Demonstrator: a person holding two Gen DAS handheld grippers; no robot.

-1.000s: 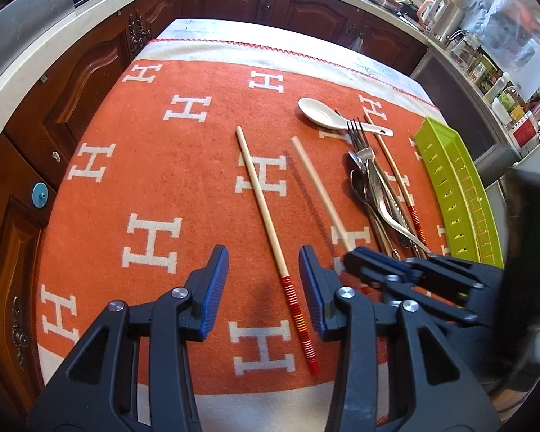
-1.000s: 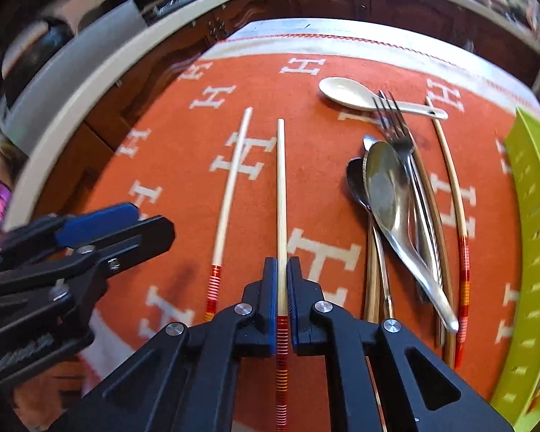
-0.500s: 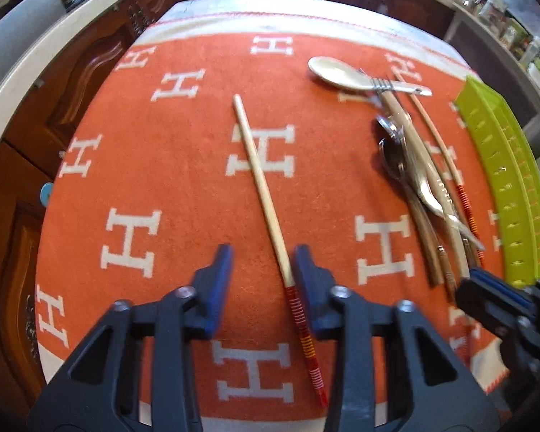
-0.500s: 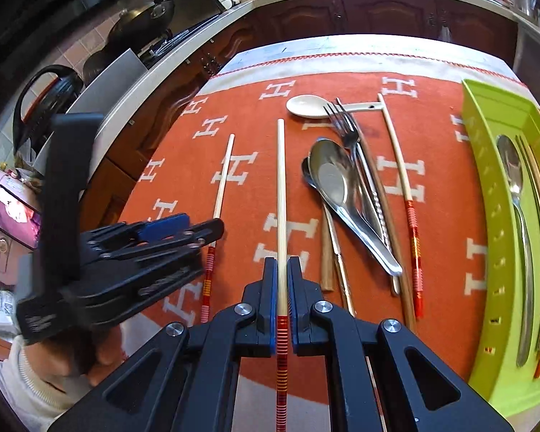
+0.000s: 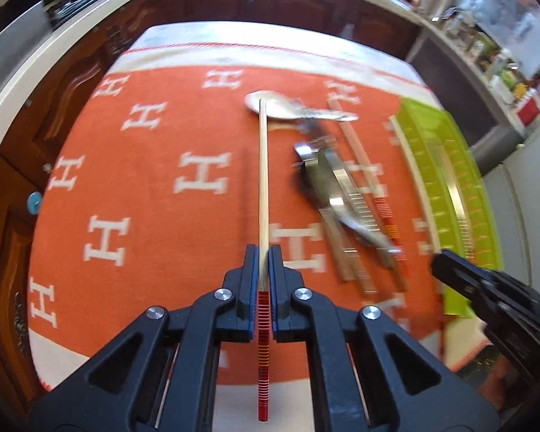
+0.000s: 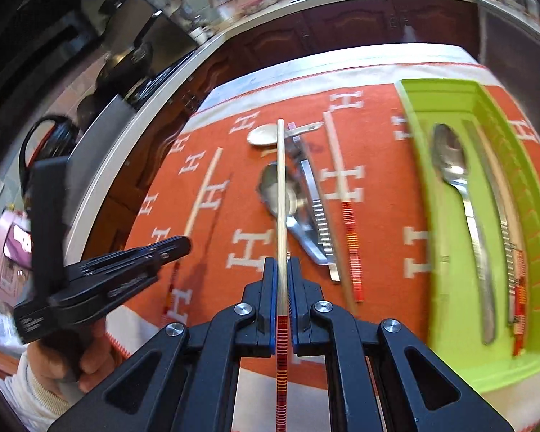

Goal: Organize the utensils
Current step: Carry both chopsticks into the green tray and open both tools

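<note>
My left gripper (image 5: 263, 252) is shut on a wooden chopstick (image 5: 262, 180) with a red striped end, held above the orange cloth. My right gripper (image 6: 281, 264) is shut on a second chopstick (image 6: 280, 194) of the same kind, lifted over the cloth. A pile of metal spoons and a fork (image 5: 338, 194) lies right of centre, with a white ceramic spoon (image 5: 270, 102) behind it and a third chopstick (image 6: 345, 194) beside it. A green utensil tray (image 6: 446, 104) at the right holds a metal spoon (image 6: 460, 194) and more utensils.
The orange cloth with white H marks (image 5: 126, 180) covers the table. Dark wooden cabinets (image 5: 270, 0) and a pale countertop ring the table. The left gripper also shows in the right wrist view (image 6: 100, 273), low at the left.
My left gripper has shut on the chopstick and lifted it. My right gripper has carried its chopstick to the right, toward the green tray.
</note>
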